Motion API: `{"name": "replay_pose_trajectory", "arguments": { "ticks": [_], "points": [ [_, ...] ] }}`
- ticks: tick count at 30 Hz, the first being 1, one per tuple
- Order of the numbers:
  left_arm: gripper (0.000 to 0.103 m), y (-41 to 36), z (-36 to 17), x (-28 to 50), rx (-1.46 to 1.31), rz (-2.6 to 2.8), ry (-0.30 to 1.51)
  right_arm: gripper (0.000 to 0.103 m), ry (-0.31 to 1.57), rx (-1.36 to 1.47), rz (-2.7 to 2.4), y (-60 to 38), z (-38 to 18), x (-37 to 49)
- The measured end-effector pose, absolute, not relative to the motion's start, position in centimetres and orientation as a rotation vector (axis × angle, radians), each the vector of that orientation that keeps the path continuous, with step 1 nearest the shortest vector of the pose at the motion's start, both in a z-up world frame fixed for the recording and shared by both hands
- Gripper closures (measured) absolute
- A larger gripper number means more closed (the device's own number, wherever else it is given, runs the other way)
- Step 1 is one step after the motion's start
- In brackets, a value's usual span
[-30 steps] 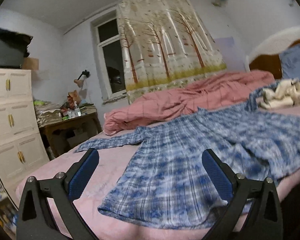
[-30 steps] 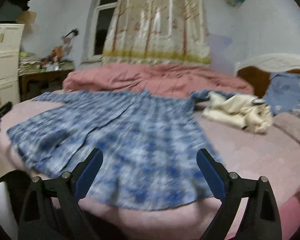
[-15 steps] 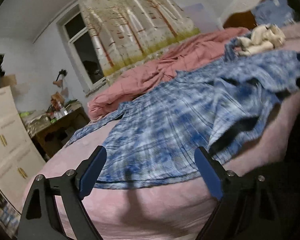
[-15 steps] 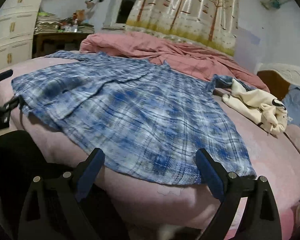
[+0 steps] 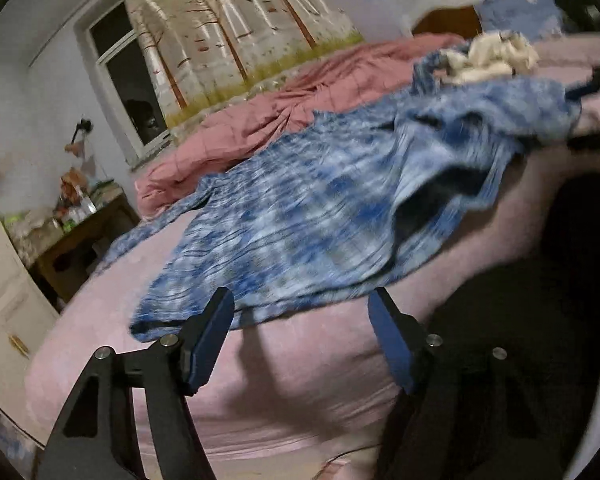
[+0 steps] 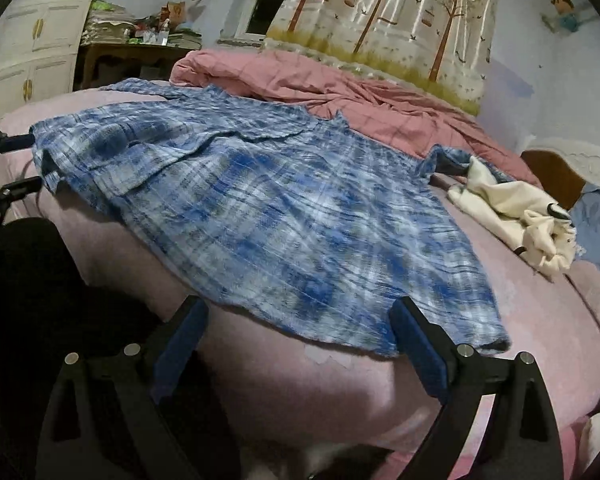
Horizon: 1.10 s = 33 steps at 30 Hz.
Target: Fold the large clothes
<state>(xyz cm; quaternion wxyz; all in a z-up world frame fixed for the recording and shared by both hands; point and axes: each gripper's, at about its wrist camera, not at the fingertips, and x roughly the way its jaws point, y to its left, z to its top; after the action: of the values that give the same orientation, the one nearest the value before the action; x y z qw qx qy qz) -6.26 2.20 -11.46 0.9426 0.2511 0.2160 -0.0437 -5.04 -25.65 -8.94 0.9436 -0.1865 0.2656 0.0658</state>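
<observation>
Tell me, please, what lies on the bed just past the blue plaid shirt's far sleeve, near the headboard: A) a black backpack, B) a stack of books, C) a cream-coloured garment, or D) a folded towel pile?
C: in the right wrist view a crumpled cream-coloured garment lies on the pink bed beside the far sleeve of the blue plaid shirt.

The shirt lies spread on the bed, and its bottom hem hangs at the near edge. The bunched quilt lies behind it along the far edge. A crumpled garment lies to the shirt's right, near the headboard. The small table stands past the bed's far left corner, and the cabinet stands left of it.
</observation>
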Motion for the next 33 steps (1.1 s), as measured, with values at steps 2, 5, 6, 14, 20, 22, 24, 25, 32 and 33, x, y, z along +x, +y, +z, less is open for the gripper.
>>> {"name": "replay_pose_trajectory", "arguments": {
  "ticks": [2,5,6,14,20,22,24,25,32,33],
  "points": [
    [0.031,2.5,-11.6,-6.1,0.528,-0.077,0.432,0.007,0.53,-0.395,0.105,-26.0,-9.0,-5.3],
    [0.029,1.8,-11.3,-5.8,0.517,-0.043,0.378,0.004,0.528,-0.367,0.087,-26.7,-9.0,-4.9],
    [0.029,1.6,-11.1,-5.8,0.516,-0.026,0.351,0.004,0.525,-0.357,0.081,-26.7,-9.0,-4.5],
    [0.039,0.6,-9.3,-3.2,0.403,-0.016,0.301,0.02,0.425,-0.326,0.009,-26.1,-8.0,-2.0],
    [0.1,1.0,-9.9,-1.2,0.456,0.041,0.354,0.078,0.389,-0.431,-0.062,-26.9,-8.4,-2.2],
    [0.099,2.1,-9.6,-0.3,0.379,0.12,0.36,0.088,0.377,-0.376,-0.134,-28.4,-8.7,-1.9],
    [0.095,3.5,-9.5,1.4,0.289,0.167,0.405,0.088,0.378,-0.322,-0.203,-30.1,-9.0,-1.1],
    [0.094,3.9,-9.4,1.9,0.276,0.148,0.421,0.088,0.386,-0.284,-0.194,-30.9,-9.0,-0.7],
    [0.078,3.7,-7.0,0.0,0.314,0.167,0.298,0.099,0.375,-0.084,-0.129,-34.1,-6.2,-0.9],
    [0.078,3.8,-6.7,-0.1,0.323,0.176,0.299,0.099,0.365,-0.084,-0.136,-34.6,-5.7,-1.2]
  ]
}}
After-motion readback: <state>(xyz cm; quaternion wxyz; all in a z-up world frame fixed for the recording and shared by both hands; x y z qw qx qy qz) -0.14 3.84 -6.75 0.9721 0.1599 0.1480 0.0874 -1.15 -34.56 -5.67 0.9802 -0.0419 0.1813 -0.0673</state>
